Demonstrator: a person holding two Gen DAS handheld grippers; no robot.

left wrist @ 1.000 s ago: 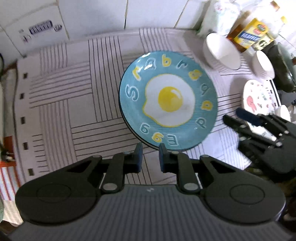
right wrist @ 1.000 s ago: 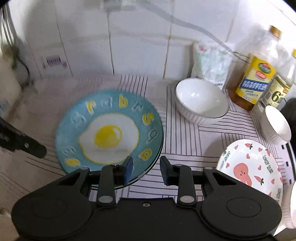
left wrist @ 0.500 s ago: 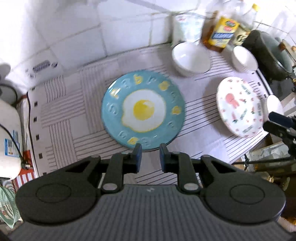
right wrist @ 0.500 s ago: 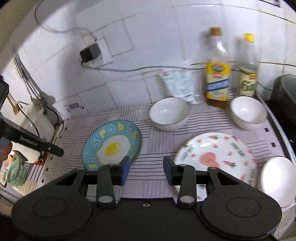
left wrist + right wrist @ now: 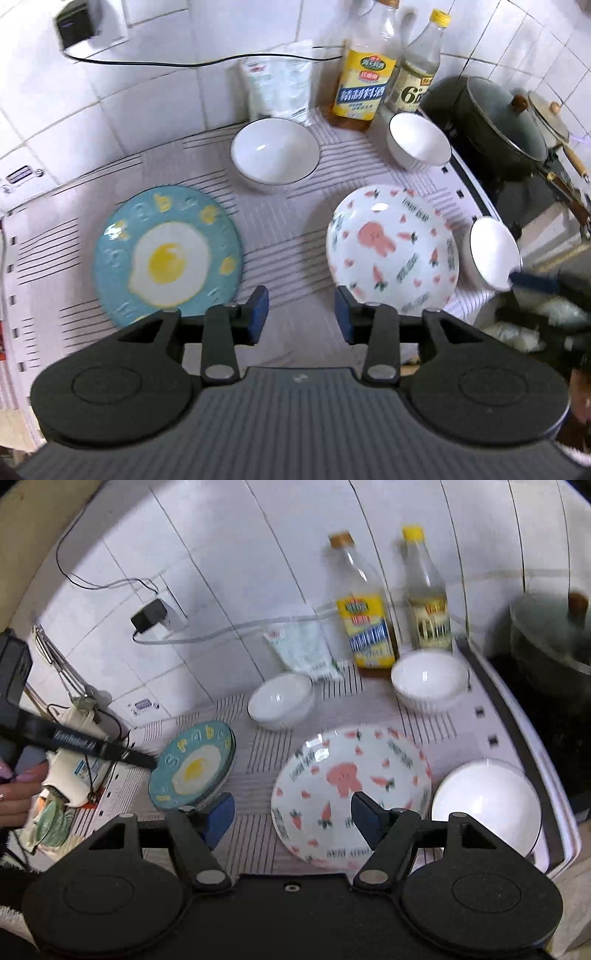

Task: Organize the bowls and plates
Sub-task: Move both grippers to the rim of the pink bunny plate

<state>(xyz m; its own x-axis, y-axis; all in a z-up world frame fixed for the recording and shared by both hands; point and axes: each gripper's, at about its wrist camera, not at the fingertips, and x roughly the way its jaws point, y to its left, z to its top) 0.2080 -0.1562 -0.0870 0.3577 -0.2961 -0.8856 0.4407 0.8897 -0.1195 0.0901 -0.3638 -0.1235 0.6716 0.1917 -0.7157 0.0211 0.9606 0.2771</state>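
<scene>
Jaws of both grippers gape empty, carrot plate [image 5: 351,775] beyond the right gripper [image 5: 293,818].

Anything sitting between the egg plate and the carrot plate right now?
Nothing: only bare striped mat separates the egg plate from the carrot plate, clearest in the left wrist view.

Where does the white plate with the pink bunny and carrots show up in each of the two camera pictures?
Left wrist view: the bunny plate lies right of centre, beyond the right finger of the open left tongs.
Right wrist view: the bunny plate sits at centre, just past the open right tongs.
Shared landmark: the yellow-labelled bottle stands by the tiled wall behind it in both.
</scene>
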